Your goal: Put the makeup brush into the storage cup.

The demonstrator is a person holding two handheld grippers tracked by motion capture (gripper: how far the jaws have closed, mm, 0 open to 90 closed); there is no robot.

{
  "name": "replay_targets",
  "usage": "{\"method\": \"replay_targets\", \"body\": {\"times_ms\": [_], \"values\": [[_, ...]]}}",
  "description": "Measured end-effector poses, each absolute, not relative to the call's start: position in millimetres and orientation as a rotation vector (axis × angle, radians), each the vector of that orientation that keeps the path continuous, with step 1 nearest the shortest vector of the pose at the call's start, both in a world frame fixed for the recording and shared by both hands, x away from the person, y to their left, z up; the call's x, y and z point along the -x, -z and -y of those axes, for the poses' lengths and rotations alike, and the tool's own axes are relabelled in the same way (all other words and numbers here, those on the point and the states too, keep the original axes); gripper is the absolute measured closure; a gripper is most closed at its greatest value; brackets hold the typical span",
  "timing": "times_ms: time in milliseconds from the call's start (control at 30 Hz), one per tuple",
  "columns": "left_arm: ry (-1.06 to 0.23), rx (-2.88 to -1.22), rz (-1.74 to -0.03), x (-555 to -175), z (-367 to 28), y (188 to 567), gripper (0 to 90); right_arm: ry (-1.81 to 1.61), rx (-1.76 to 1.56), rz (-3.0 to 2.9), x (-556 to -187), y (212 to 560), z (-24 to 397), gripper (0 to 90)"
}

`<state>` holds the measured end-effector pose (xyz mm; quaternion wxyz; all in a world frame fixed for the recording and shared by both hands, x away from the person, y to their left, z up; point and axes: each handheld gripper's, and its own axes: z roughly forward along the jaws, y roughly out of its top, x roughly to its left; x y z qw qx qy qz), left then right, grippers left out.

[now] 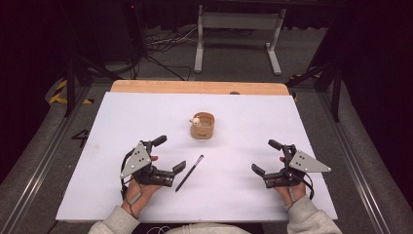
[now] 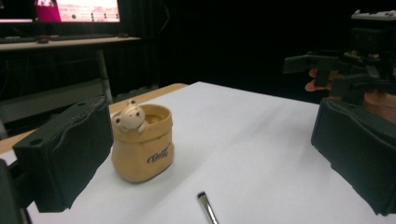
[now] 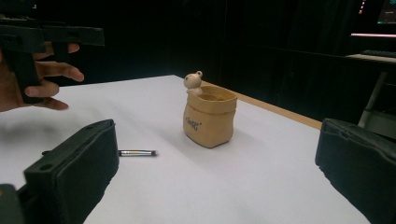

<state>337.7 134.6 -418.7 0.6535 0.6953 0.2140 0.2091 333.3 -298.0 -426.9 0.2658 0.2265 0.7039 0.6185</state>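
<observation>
A tan sack-shaped cup (image 1: 202, 126) with a small animal figure on its rim stands near the middle of the white table sheet (image 1: 243, 117). The same cup (image 2: 141, 143) (image 3: 209, 115) appears in both gripper views. A thin black pen (image 1: 189, 173) lies in front of it, its tip (image 2: 207, 207) (image 3: 137, 152) visible between the jaws. My left gripper (image 1: 170, 153) rests open just left of the pen, nothing between its jaws. My right gripper (image 1: 265, 156) rests open at the right, also holding nothing.
A wooden table edge (image 1: 195, 87) runs along the far side. Beyond it stand a white metal frame (image 1: 238, 34), cables on the floor and dark tripod legs (image 1: 78, 68). A lit monitor (image 2: 74, 9) sits on a desk in the background.
</observation>
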Motion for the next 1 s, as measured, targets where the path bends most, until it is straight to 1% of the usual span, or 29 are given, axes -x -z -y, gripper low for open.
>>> {"method": "replay_targets", "body": {"times_ms": [100, 200, 400, 500, 600, 800, 1000], "values": [[-0.478, -1.58, -0.474, -339, -131, 418, 0.1, -1.672, -0.62, -1.904, -333, 427, 298, 0.0], [-0.452, -1.607, -0.469, -339, -128, 417, 0.4, -1.675, -0.616, -1.9, -333, 427, 299, 0.0], [-0.454, -1.662, -0.506, -342, -122, 414, 1.1, -1.676, -0.606, -1.899, -334, 427, 298, 0.0], [-0.41, -1.692, -0.518, -345, -121, 410, 1.5, -1.699, -0.605, -1.896, -334, 426, 299, 0.0], [-0.409, -1.726, -0.543, -346, -118, 405, 1.6, -1.787, -0.512, -1.833, -332, 424, 301, 4.9], [-0.379, -1.79, -0.563, -349, -113, 397, 2.8, -1.791, -0.526, -1.86, -333, 424, 300, 5.6], [-0.39, -1.882, -0.611, -351, -108, 387, 3.2, -1.757, -0.546, -1.889, -332, 423, 300, 6.1]]}}
